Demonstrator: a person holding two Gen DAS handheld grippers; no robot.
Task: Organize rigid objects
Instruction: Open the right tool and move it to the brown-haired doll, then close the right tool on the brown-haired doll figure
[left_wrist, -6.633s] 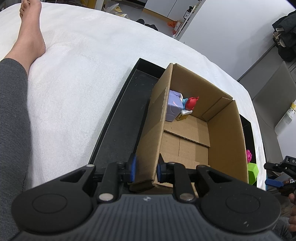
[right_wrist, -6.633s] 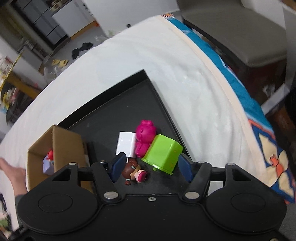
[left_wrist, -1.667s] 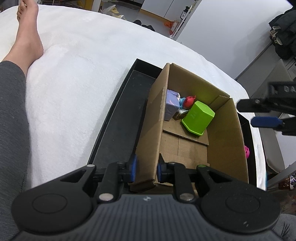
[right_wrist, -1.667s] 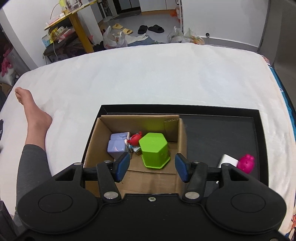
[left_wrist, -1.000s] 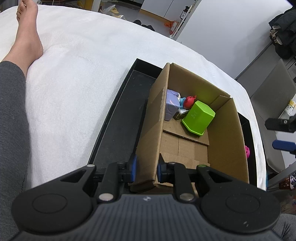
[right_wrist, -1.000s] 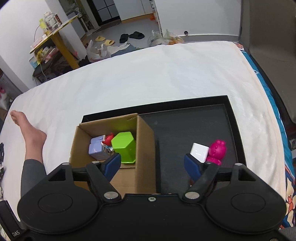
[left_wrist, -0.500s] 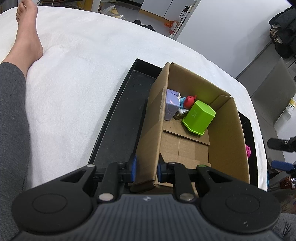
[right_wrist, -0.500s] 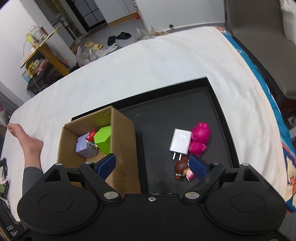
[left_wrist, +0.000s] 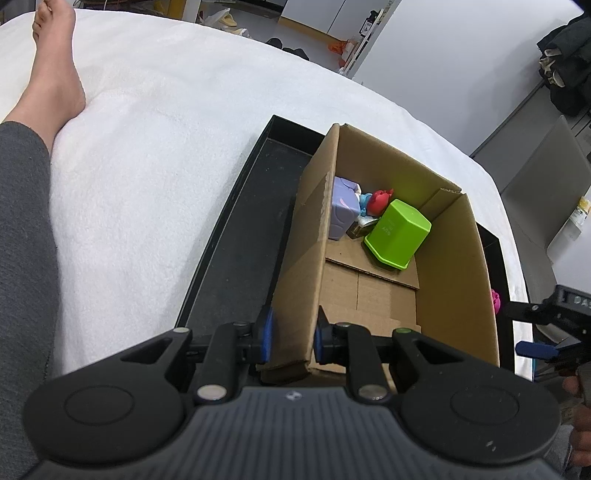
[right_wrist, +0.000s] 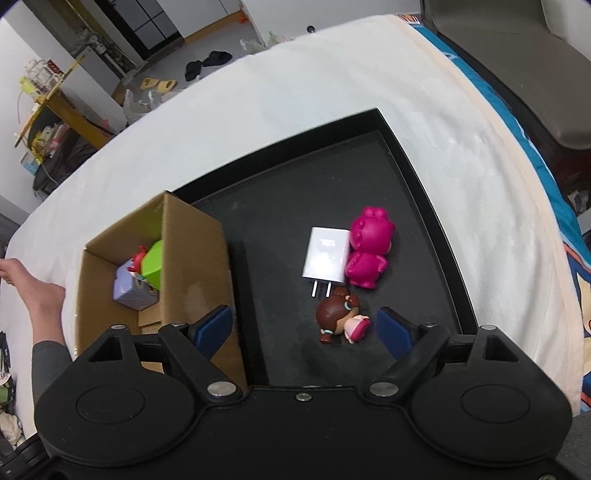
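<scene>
Doll figure (right_wrist: 338, 318) lies just ahead of the right gripper (right_wrist: 306, 329), between its spread blue pads, nothing held. Judged next pick: descend straight, centre on the brown head, close across the narrow width; round head may squirt out if pinched off-centre. Beyond it, touching: white charger (right_wrist: 325, 258), then pink toy (right_wrist: 367, 254), both on the black tray (right_wrist: 424, 184). Left gripper (left_wrist: 291, 339) clamps the cardboard box (left_wrist: 454, 258) near wall; keep it steady. Farther inside: green cup (left_wrist: 397, 234), purple cube (left_wrist: 343, 208).
</scene>
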